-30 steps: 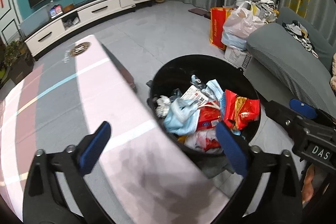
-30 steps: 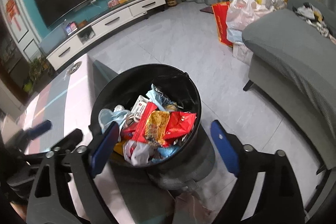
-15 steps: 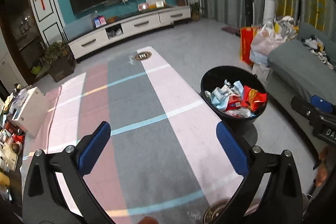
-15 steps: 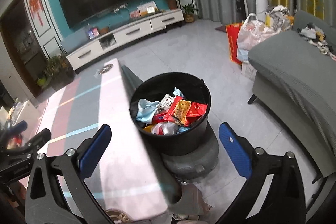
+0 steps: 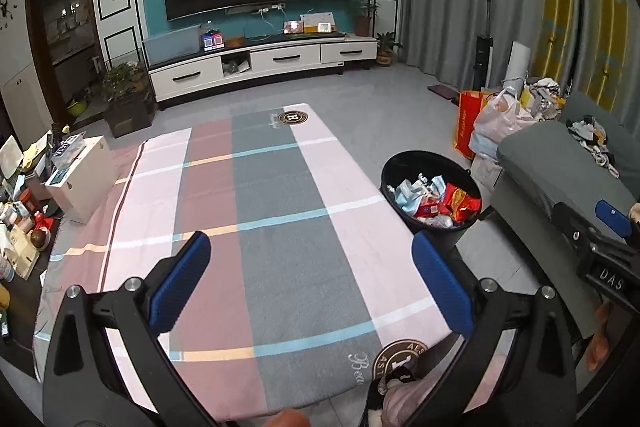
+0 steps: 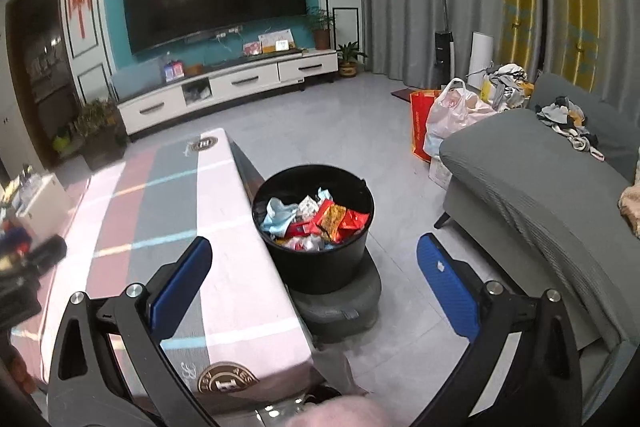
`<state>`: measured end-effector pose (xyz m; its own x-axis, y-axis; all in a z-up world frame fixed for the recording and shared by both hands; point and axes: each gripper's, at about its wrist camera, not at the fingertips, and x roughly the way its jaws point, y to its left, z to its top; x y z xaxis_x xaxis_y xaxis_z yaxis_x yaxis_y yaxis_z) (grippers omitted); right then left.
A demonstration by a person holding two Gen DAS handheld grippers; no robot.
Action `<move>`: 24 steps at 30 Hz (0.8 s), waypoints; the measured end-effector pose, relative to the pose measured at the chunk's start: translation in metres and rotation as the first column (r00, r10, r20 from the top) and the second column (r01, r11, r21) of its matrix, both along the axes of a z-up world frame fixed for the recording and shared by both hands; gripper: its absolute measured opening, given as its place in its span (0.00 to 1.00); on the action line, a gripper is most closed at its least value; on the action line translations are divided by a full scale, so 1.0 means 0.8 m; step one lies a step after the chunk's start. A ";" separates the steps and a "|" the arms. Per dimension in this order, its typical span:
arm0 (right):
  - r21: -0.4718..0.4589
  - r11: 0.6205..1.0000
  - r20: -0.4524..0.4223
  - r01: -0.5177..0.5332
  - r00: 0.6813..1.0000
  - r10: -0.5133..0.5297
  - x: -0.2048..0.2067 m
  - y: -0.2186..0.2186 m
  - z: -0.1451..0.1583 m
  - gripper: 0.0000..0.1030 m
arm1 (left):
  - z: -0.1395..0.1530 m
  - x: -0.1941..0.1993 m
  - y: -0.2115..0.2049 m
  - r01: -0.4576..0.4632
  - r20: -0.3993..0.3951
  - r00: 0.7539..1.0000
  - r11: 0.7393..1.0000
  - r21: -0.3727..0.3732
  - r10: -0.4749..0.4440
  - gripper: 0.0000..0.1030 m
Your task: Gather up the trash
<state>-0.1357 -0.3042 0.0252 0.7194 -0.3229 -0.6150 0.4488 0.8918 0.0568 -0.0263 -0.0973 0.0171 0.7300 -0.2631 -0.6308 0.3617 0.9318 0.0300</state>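
Right wrist: bin (image 6: 320, 259) on pad (image 6: 340, 303), left hides

Matt cloth, glossy wrappers, ribbed blue pads

The low table's checked pink-and-grey cloth cover (image 5: 280, 227) looks woven and matt. The round black plastic bin (image 6: 320, 267) is smooth with a dull sheen, and the red and yellow snack wrappers (image 6: 340, 221) inside it shine like foil. Both grippers' black frames look like matt plastic with bright metal screws; the blue pads (image 5: 182, 283) appear finely ribbed. The grey sofa cover (image 6: 540, 195) is ribbed cloth.
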 end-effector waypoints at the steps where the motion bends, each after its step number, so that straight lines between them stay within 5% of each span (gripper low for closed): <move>1: -0.002 1.000 -0.020 -0.006 1.000 0.006 0.002 0.002 -0.003 0.97 | -0.001 0.000 -0.001 -0.003 -0.005 1.000 1.000 0.008 0.003 0.97; 24: 0.001 0.999 -0.058 -0.034 0.998 0.034 0.007 0.010 -0.024 0.97 | -0.012 -0.003 -0.023 -0.001 -0.009 1.000 0.999 0.053 0.001 0.97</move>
